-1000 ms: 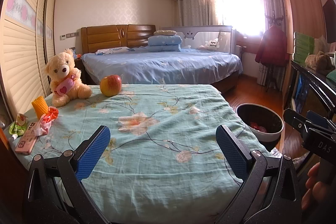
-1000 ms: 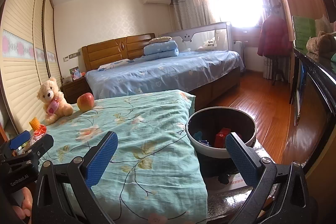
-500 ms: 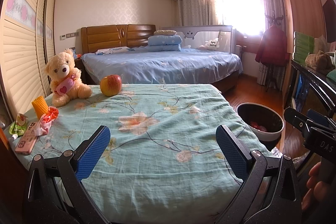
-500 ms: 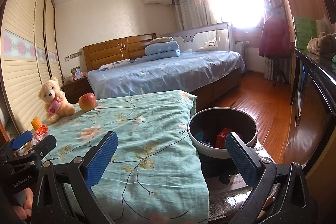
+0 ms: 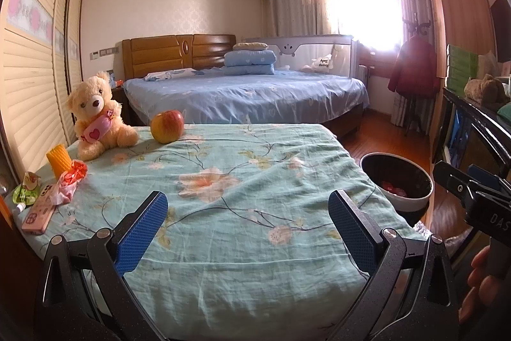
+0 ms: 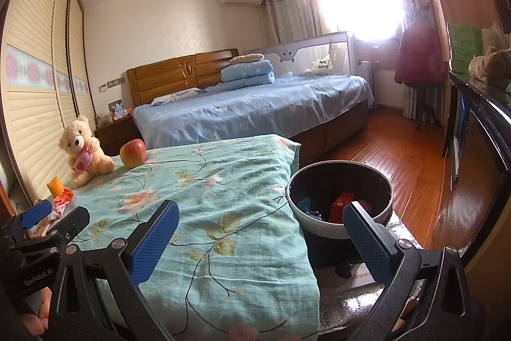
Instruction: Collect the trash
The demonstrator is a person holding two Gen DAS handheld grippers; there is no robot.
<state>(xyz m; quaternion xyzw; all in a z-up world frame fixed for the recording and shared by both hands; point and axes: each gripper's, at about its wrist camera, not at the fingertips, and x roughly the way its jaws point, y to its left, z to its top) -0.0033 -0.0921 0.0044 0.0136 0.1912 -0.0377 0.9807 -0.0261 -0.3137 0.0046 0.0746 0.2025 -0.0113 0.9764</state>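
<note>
A crumpled red and pink wrapper and a green pouch lie at the left edge of the floral-covered table, next to a pink phone. The wrapper also shows in the right wrist view. A round trash bin with red and blue items inside stands right of the table; it also shows in the left wrist view. My left gripper is open and empty over the table's near edge. My right gripper is open and empty, near the bin.
A teddy bear, an apple and an orange corn-shaped object stand at the table's far left. A large blue bed lies behind. A dark cabinet lines the right side, with wooden floor between.
The right gripper's view has shifted slightly; otherwise nothing has visibly changed. Both grippers stay open.
</note>
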